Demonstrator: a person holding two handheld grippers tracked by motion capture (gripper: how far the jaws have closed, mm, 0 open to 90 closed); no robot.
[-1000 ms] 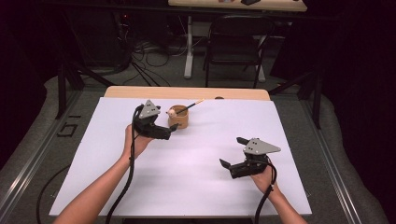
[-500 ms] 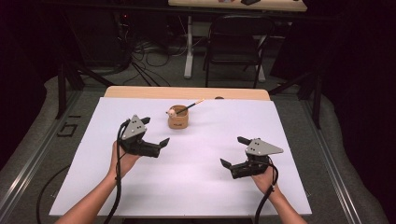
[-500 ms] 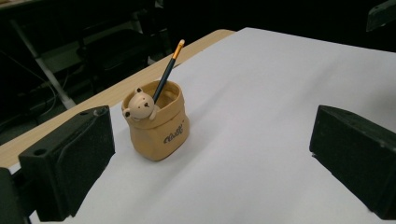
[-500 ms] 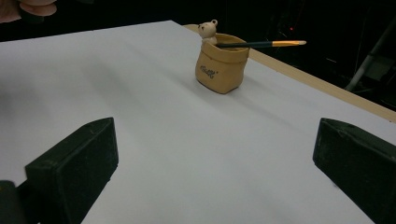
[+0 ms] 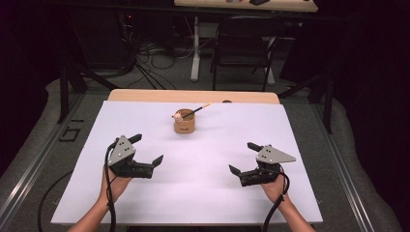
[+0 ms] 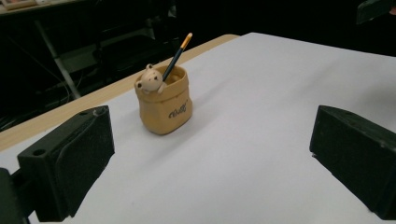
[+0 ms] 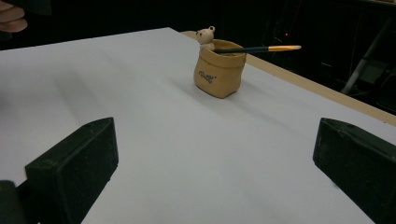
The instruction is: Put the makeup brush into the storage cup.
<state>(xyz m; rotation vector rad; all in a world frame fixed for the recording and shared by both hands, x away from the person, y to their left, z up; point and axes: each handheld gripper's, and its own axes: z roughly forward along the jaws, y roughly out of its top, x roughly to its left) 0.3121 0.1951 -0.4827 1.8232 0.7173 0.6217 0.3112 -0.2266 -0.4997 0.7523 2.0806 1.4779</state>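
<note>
A person seated at a white-covered table (image 5: 203, 193) holds a two-jaw gripper in each hand, both tools hovering low over the near half of the surface with nothing between their jaws. The left gripper (image 5: 146, 150) sits at the near left, its black jaws spread wide and angled toward the table's middle; the left hand (image 5: 115, 182) grips it from below, a cable trailing back along the forearm. The right gripper (image 5: 244, 157) sits at the near right, its jaws likewise spread wide and pointing inward, held by the right hand (image 5: 274, 187).

Well apart from both tools, toward the far middle of the table, stands a small tan sack-shaped pencil holder (image 5: 184, 124) with dark lettering on its front. A little bear figure (image 5: 178, 116) peeks over its rim. A single dark pencil (image 5: 197, 110) with an orange-yellow end leans out of the holder, tilted toward the table's far right.

In the left gripper view the holder (image 6: 164, 106) stands upright between the two spread jaws, farther off, the pencil (image 6: 176, 58) rising steeply from it. In the right gripper view the holder (image 7: 219, 70) stands beyond the jaws, the pencil (image 7: 257, 48) lying almost level across its rim. The table's bare wooden edge (image 5: 193, 96) shows beyond the white covering.
</note>
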